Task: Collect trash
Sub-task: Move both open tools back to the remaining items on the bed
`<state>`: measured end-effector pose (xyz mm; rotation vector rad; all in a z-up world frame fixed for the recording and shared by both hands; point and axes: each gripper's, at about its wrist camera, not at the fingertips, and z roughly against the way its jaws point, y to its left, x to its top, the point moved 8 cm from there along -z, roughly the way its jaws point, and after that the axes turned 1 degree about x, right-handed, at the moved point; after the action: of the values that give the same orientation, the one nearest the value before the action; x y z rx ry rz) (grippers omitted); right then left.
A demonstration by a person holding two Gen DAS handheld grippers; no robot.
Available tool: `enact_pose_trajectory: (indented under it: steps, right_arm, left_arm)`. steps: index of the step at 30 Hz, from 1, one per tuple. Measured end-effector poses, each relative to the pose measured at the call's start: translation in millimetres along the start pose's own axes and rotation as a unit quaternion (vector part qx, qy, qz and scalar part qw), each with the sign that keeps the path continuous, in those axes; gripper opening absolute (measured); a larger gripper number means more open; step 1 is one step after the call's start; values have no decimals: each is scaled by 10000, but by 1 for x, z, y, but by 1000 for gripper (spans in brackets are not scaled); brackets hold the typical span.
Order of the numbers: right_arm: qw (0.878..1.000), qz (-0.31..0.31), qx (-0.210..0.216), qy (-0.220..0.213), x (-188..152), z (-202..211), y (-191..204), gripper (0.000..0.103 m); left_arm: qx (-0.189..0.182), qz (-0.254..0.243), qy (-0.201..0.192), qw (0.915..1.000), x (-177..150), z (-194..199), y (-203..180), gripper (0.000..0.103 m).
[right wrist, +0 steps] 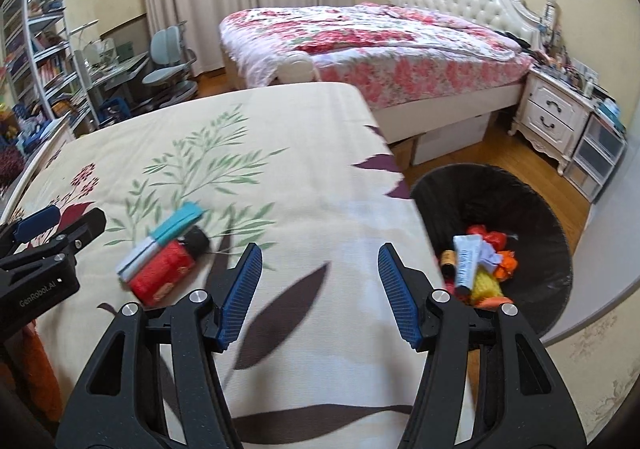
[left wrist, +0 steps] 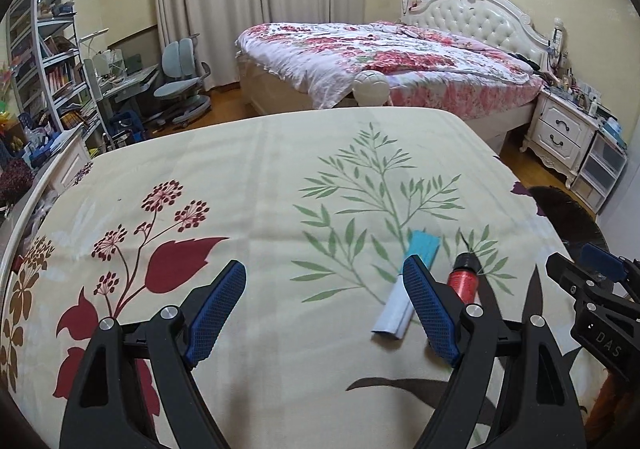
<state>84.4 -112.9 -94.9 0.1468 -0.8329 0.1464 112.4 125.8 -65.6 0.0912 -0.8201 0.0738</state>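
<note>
While both hover, left gripper wide, right gripper half-open, empty

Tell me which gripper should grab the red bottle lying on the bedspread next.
Left. The left gripper has its jaws open and empty right beside the red black-capped bottle. The right gripper, also empty, faces the black bin.

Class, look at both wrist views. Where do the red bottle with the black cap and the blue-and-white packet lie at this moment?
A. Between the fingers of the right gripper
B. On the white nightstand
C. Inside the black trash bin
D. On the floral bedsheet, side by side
D: the red bottle and the blue-and-white packet lie next to each other on the floral bedsheet, outside the black trash bin, and both grippers are empty.
</note>
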Motion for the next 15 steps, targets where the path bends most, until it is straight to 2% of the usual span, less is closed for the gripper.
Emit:
enact_pose_trajectory:
  steps: [10, 15]
  right_arm:
    - [9983, 304, 465, 165, 0, -9, 66, 59]
    - [9974, 371, 496, 360, -4, -23, 85, 59]
  left_arm:
    - [161, 229, 59, 9996, -9, -3, 38, 81]
    - [166, 334, 96, 9993, -13, -5, 48, 81]
